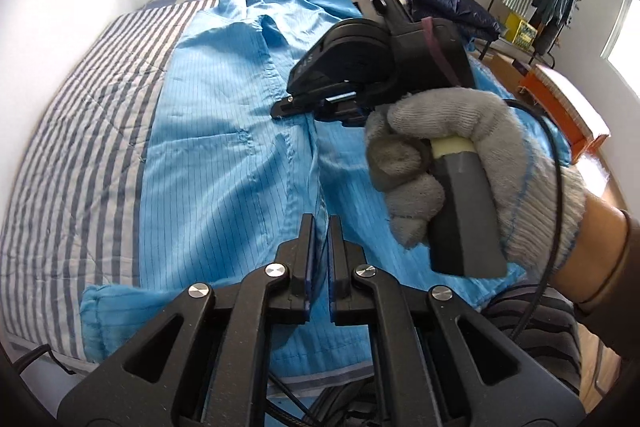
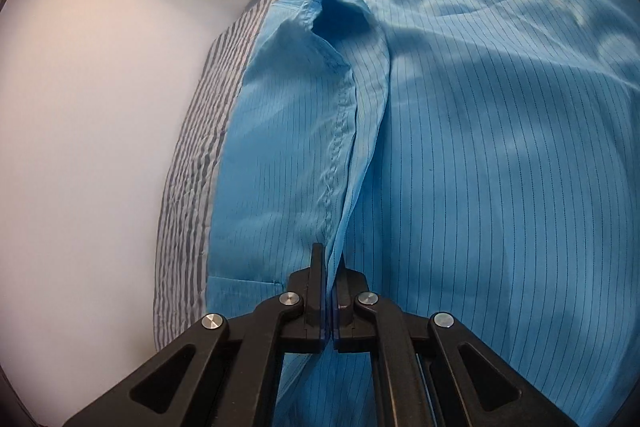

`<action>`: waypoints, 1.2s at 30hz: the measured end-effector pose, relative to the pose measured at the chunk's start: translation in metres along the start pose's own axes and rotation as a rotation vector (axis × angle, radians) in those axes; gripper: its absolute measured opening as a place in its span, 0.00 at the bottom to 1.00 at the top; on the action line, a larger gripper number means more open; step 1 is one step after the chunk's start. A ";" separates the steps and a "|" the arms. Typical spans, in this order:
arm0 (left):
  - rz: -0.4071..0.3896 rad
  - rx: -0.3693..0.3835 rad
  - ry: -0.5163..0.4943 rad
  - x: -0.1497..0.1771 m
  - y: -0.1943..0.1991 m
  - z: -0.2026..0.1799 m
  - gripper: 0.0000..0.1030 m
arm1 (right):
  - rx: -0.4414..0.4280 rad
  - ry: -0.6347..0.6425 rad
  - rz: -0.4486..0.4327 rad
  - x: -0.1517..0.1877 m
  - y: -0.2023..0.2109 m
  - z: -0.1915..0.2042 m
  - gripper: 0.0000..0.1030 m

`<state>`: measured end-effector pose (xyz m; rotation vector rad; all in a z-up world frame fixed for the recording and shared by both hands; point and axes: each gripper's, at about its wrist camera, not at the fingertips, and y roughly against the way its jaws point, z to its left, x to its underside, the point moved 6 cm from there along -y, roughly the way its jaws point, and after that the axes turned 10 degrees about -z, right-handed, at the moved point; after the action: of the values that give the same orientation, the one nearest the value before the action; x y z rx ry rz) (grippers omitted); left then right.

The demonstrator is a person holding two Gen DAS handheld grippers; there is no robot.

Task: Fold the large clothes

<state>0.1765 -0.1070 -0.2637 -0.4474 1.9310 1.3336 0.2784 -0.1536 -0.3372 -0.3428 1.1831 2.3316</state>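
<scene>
Both tongs (image 1: 322, 227) (image 2: 330, 259) pinched the pinstriped blue cotton garment (image 1: 224, 155); its far hem, beyond the right tongs (image 1: 280, 107), was cut off.

Garment (image 1: 224, 155): thin blue cloth, slight sheen, fine dark pinstripes, creased. Bedcover (image 1: 72, 131): striped quilted cloth, matt. Gripper (image 1: 320, 239) arms: matt black plastic, bright metal rivets. Glove (image 1: 472, 163): grey knitted cloth, rough. Handle (image 1: 464, 211): grey matt plastic.
</scene>
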 end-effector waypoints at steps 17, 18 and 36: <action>-0.091 -0.039 0.317 0.044 0.127 0.119 0.24 | 0.089 0.104 -0.016 -0.015 0.024 0.016 0.32; -0.090 -0.039 0.344 0.045 0.127 0.128 0.24 | 0.075 0.128 -0.018 -0.012 0.032 0.021 0.32; -0.028 0.093 0.452 0.043 0.074 0.148 0.24 | 0.024 0.527 0.335 0.145 0.054 0.076 0.30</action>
<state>0.1551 0.0619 -0.2757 -0.7784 2.3305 1.1893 0.1274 -0.0732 -0.3180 -0.8466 1.6145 2.5944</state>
